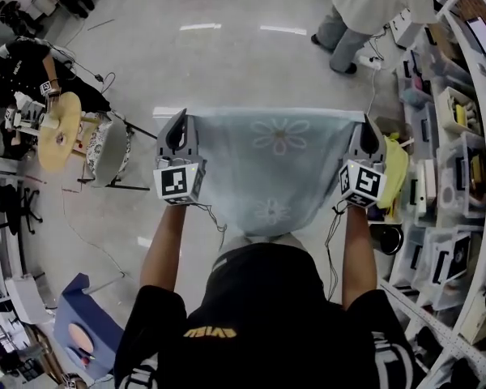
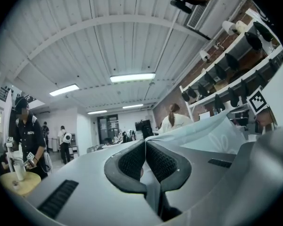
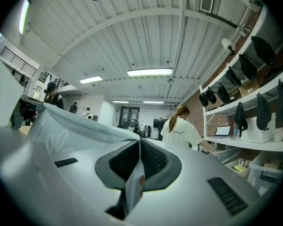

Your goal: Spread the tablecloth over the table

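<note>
A pale blue tablecloth point(image 1: 275, 164) with white flower prints hangs stretched in the air in front of me, its top edge taut between both grippers. My left gripper point(image 1: 178, 134) is shut on the cloth's left top corner, my right gripper point(image 1: 368, 136) on the right top corner. In the left gripper view the cloth point(image 2: 212, 135) runs off to the right from the shut gripper point(image 2: 145, 157). In the right gripper view the cloth point(image 3: 61, 128) runs off to the left, and a strip of it shows in the pinch of the gripper point(image 3: 139, 159). No table top is visible under the cloth.
Shelving with storage bins point(image 1: 462, 185) lines the right side close to my right arm. A person in white point(image 1: 373, 6) crouches at the shelves ahead. At the left are a round yellow stool point(image 1: 59, 132), a person in black point(image 1: 24, 63) and a blue box point(image 1: 85, 327).
</note>
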